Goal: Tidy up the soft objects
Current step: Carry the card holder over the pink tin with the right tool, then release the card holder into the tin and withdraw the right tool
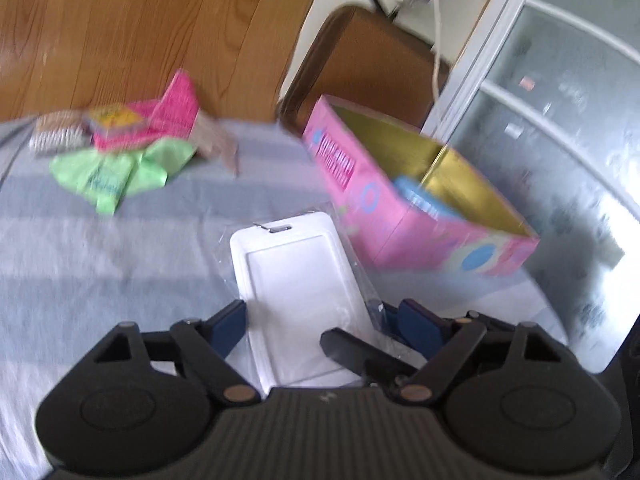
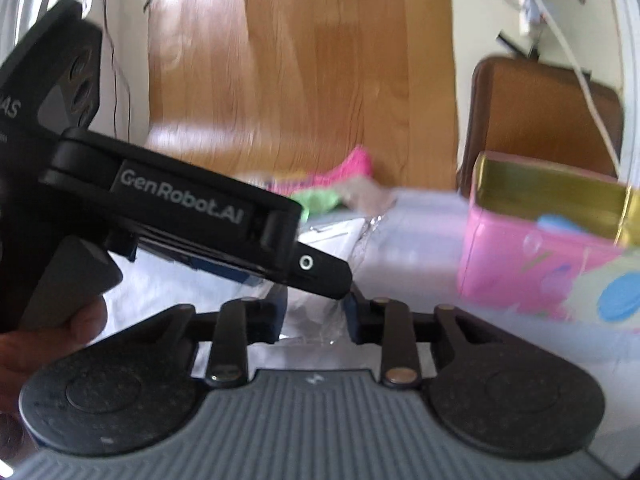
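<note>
A flat white packet [image 1: 296, 280] in a clear wrapper sits between my left gripper [image 1: 320, 316] pads, which press on its two long edges. A black finger [image 1: 360, 354] of my right gripper lies across the packet's near right corner. In the right wrist view my right gripper [image 2: 316, 312] is shut on the packet's crumpled wrapper [image 2: 312, 320], and a left gripper finger [image 2: 320, 274] crosses just above its pads. An open pink box [image 1: 400, 216] with gold inside stands to the right and holds a blue item [image 1: 420, 196]; it is the pink box [image 2: 520, 260] at the right.
A pile of soft packets lies far left on the grey striped sheet [image 1: 100, 260]: pink packet [image 1: 176, 116], green packet [image 1: 108, 176], yellow packet [image 1: 116, 120]. Behind are a wooden panel [image 1: 140, 32], a brown chair [image 1: 368, 52], a white cable [image 1: 436, 40] and a glass door [image 1: 560, 100]. A hand [image 2: 60, 332] holds the left gripper.
</note>
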`<state>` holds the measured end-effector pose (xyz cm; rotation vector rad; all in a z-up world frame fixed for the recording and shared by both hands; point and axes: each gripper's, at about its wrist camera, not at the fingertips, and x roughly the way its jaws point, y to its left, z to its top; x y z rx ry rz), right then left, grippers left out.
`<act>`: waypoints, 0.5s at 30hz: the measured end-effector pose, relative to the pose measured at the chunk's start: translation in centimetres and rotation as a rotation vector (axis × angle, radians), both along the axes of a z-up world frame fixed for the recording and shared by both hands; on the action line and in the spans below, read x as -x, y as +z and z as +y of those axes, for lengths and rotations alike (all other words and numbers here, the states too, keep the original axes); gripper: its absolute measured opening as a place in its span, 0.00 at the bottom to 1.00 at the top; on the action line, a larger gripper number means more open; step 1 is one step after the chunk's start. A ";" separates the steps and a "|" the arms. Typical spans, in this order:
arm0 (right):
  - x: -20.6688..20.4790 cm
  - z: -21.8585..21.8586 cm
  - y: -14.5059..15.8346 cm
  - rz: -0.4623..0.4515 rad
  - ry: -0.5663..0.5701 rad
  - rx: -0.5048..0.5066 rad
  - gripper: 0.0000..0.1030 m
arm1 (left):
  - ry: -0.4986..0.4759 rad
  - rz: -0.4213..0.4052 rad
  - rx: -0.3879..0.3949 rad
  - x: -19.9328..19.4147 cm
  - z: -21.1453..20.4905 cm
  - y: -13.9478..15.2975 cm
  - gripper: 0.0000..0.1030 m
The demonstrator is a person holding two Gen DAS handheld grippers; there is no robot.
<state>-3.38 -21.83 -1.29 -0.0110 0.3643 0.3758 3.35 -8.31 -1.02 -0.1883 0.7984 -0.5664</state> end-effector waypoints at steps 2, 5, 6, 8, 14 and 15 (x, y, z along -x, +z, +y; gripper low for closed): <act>0.3 -0.4 1.0 -0.051 -0.019 -0.007 0.32 | 0.001 -0.025 0.030 0.0 0.1 1.1 0.82; 0.5 -1.2 2.6 -0.139 -0.070 0.012 0.32 | -0.005 -0.095 0.041 0.0 -0.6 3.5 0.82; 0.5 -1.7 3.1 -0.164 -0.089 0.019 0.32 | -0.014 -0.121 0.043 -0.1 -1.1 4.3 0.82; 0.0 -3.0 3.8 -0.196 -0.134 0.021 0.32 | -0.039 -0.158 0.050 -0.7 -2.2 5.8 0.82; -2.5 -7.9 4.2 -0.187 -0.269 0.017 0.34 | -0.147 -0.226 0.042 -3.7 -8.6 8.5 0.82; -3.1 -8.8 4.0 -0.169 -0.284 0.014 0.35 | -0.163 -0.230 0.039 -4.2 -9.8 8.5 0.83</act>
